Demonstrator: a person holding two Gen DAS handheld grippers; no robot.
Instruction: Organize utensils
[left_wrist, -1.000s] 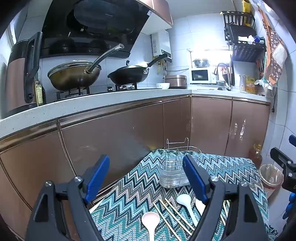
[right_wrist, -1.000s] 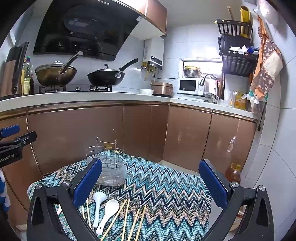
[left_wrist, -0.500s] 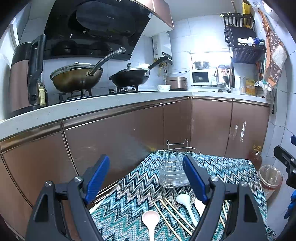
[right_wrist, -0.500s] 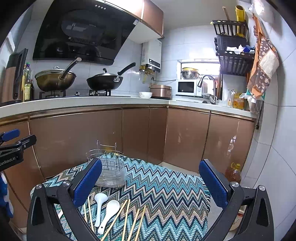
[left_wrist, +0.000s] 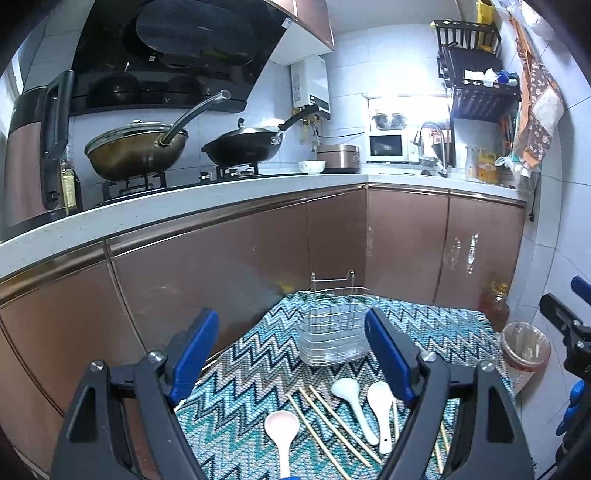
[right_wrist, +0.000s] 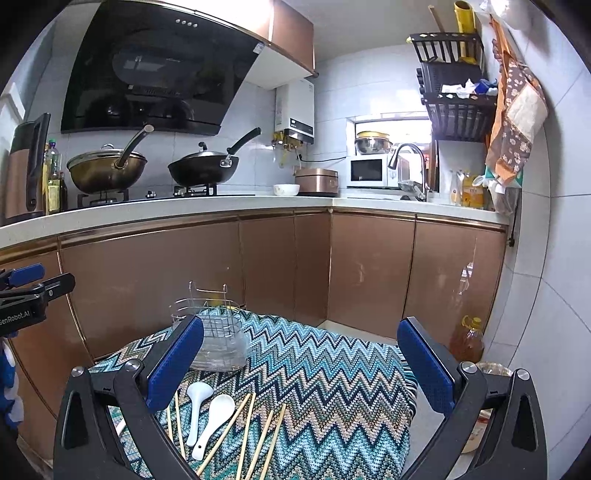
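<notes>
A wire utensil holder (left_wrist: 334, 332) (right_wrist: 218, 341) stands at the far side of a zigzag-patterned cloth (left_wrist: 258, 373) (right_wrist: 325, 384). On the cloth lie a pink spoon (left_wrist: 282, 430), two white spoons (left_wrist: 349, 393) (right_wrist: 216, 410) and several wooden chopsticks (left_wrist: 332, 424) (right_wrist: 255, 432). My left gripper (left_wrist: 291, 354) is open and empty, held above the near left of the cloth. My right gripper (right_wrist: 301, 360) is open wide and empty, above the cloth's near side.
Brown kitchen cabinets (right_wrist: 280, 266) and a white counter (right_wrist: 184, 206) with two woks stand behind the cloth. An oil bottle (right_wrist: 467, 339) and a lined bin (left_wrist: 524, 350) stand on the floor at the right.
Both grippers have risen and tilted slightly, so the cloth and utensils sit lower in view. Both stay open; nothing on the cloth has moved.
</notes>
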